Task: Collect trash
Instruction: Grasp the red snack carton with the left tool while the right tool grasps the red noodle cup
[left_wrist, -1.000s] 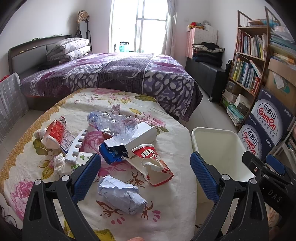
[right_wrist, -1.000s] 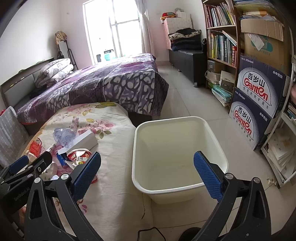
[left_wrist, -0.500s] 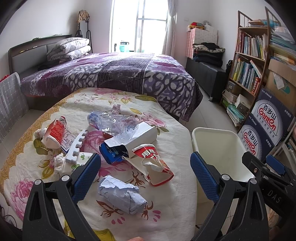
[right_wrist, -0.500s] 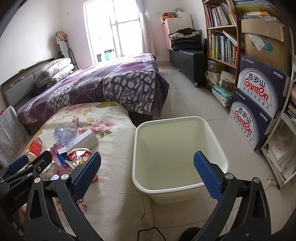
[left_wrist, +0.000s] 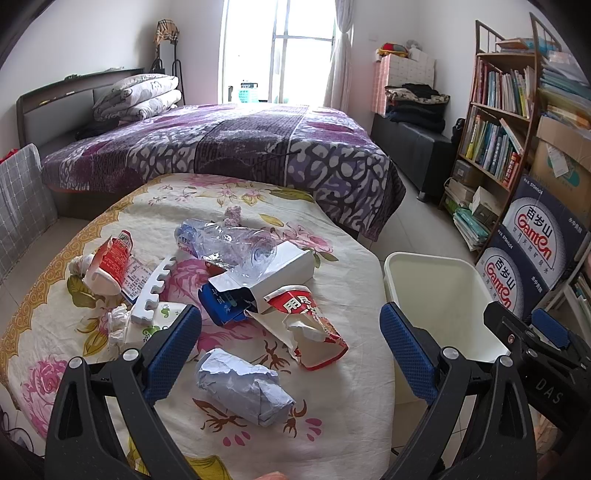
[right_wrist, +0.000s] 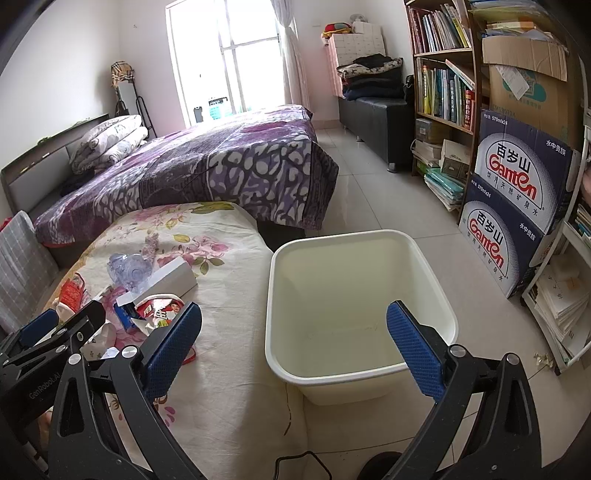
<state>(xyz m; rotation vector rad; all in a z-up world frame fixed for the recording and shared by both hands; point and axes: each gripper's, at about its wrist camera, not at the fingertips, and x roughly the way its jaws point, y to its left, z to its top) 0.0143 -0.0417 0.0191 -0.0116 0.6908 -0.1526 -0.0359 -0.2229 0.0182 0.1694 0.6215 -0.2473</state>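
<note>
Trash lies on a floral-cloth table (left_wrist: 354, 387): a crumpled paper ball (left_wrist: 243, 387), a torn red cup (left_wrist: 310, 325), a blue carton (left_wrist: 221, 304), a white box (left_wrist: 280, 266), a crushed clear bottle (left_wrist: 229, 243), a red wrapper (left_wrist: 110, 258) and a white foam strip (left_wrist: 153, 291). My left gripper (left_wrist: 291, 350) is open and empty above the paper ball. My right gripper (right_wrist: 295, 343) is open and empty, over the near rim of the empty cream bin (right_wrist: 362, 373), which stands on the floor right of the table.
A purple-covered bed (left_wrist: 229, 147) lies behind the table. A bookshelf (left_wrist: 495, 125) and stacked Ganten water boxes (right_wrist: 517, 192) stand along the right wall. A black bench (right_wrist: 376, 107) with folded clothes is at the back. A cable (right_wrist: 295, 458) lies on the tiled floor.
</note>
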